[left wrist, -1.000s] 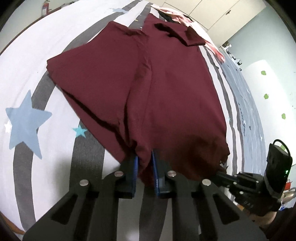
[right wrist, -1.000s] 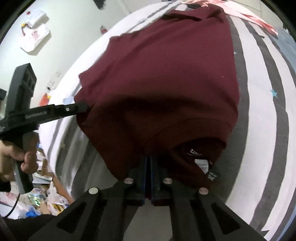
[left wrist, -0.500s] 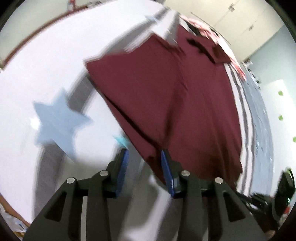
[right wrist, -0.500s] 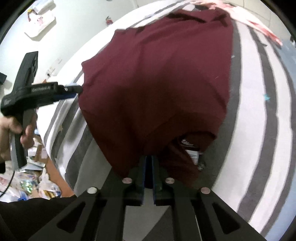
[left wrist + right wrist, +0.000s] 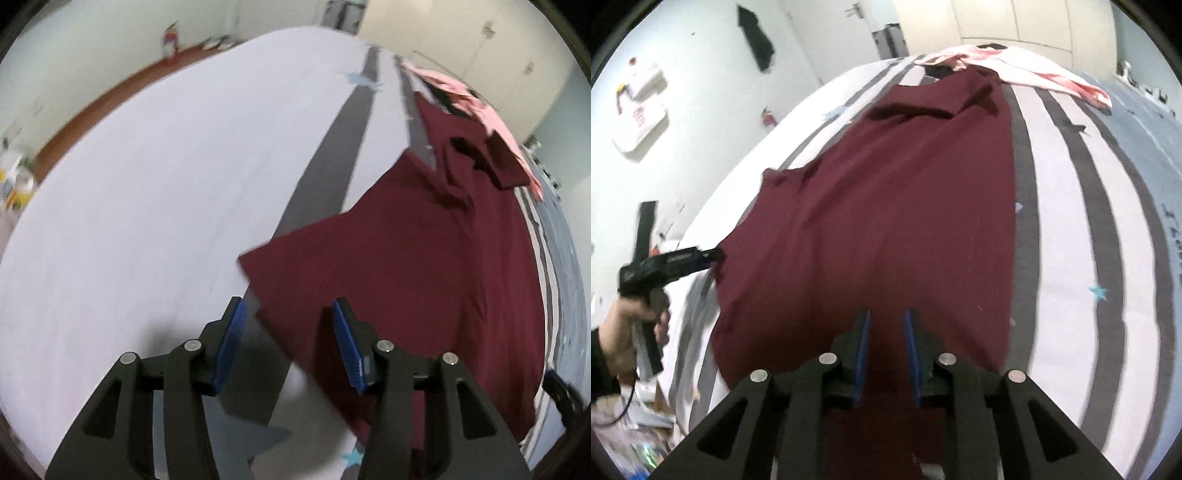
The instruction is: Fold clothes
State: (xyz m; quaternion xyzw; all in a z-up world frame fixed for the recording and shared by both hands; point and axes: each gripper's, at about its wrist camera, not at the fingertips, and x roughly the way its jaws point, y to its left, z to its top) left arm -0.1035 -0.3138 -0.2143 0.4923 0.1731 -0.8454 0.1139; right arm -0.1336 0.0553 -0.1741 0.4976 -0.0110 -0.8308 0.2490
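Both grippers have let go of the maroon shirt [image 5: 424, 266], their jaws having just been opening. Seen from the left wrist, the left gripper [image 5: 286, 343] has swung out over the striped bed [image 5: 166, 184], jaws released and empty, probably heading for the sleeve. Seen from the right wrist, the right gripper [image 5: 884, 354] hovers slightly parted over the shirt lying flat.

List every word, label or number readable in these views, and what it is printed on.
None can be read.
White lettering on the left gripper body: blurred.
Red print on the white bag hanging on the wall: too blurred.
Dark marks on the grey bedding: illegible.
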